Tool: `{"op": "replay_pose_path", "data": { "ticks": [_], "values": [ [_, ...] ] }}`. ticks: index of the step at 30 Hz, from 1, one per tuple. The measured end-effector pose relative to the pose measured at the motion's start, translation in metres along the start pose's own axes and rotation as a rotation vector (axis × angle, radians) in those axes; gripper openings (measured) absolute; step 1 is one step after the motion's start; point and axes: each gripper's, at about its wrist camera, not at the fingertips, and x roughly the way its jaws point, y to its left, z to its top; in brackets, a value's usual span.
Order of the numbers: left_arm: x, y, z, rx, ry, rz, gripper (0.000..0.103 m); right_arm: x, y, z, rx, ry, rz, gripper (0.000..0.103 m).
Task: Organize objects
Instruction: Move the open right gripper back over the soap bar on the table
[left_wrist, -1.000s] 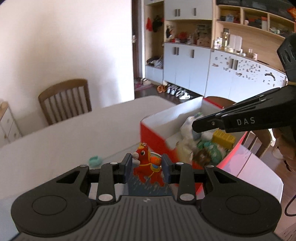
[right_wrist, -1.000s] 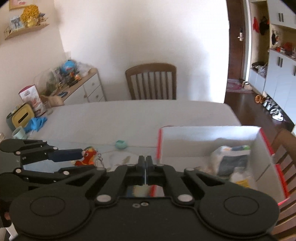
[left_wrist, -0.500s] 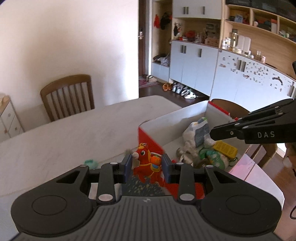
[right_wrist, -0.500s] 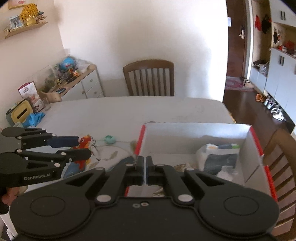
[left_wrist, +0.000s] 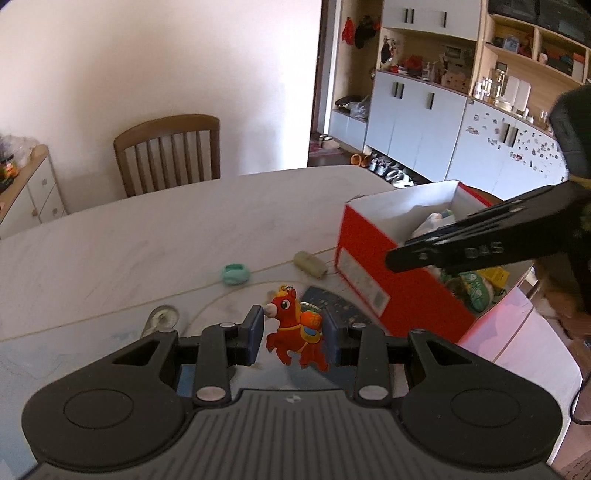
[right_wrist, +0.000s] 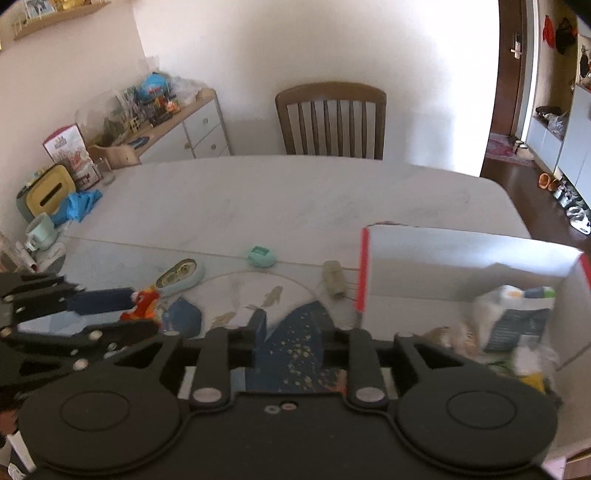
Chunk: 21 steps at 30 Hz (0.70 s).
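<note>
Red toy horse keychain (left_wrist: 295, 332) sits low centre in the left wrist view, clamped between the two blue pads of the left gripper (left_wrist: 293, 338) — jaws narrowed onto its body, key ring behind its back, the toy lifted clear of the table (left_wrist: 147, 236). In the right wrist view the same horse shows at the left edge, orange-red between the long black fingers.

Right gripper (right_wrist: 291, 341): jaws opening, a modest gap, nothing between the pads; only the dark blue patterned mat (right_wrist: 295, 343) shows through the gap.

On the table beyond the horse: a mint-green round case (left_wrist: 236, 274) left of centre, a pale beige roll-shaped object (left_wrist: 311, 264) just beside the box corner, and an oval piece with a pale green rim (right_wrist: 183, 275) near the left gripper's fingers in the right wrist view.

Red cardboard box (left_wrist: 373, 280) with white inside stands at right of frame, open-topped, holding a white packet (right_wrist: 513, 317) and green and yellow items — blurred, not told apart further.

Far side of the table: a wooden chair (right_wrist: 330, 120). Upper left of the right wrist view: a sideboard (right_wrist: 192, 129) crowded with small things.
</note>
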Motion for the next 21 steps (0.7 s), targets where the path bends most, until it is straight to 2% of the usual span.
{"op": "replay_pose_path", "data": {
  "ticks": [4, 6, 8, 13, 19, 21],
  "values": [
    [0.001, 0.017, -0.005, -0.017, 0.008, 0.000, 0.034, 0.031, 0.014, 0.008, 0.005, 0.008, -0.025, 0.044],
    [0.004, 0.025, -0.007, -0.024, 0.017, 0.000, 0.034, 0.046, 0.018, 0.013, 0.022, 0.010, -0.037, 0.056],
    [0.006, 0.032, -0.009, -0.026, 0.026, -0.001, 0.034, 0.061, 0.021, 0.018, 0.038, -0.002, -0.063, 0.061],
    [0.014, 0.046, -0.013, -0.039, 0.046, -0.007, 0.034, 0.101, 0.021, 0.027, 0.045, 0.015, -0.145, 0.064],
    [0.023, 0.054, -0.015, -0.052, 0.061, -0.016, 0.034, 0.125, 0.029, 0.031, -0.049, 0.002, -0.251, 0.067],
    [0.025, 0.056, -0.015, -0.059, 0.061, -0.018, 0.034, 0.128, 0.036, 0.031, -0.066, -0.001, -0.250, 0.065]
  ]
}}
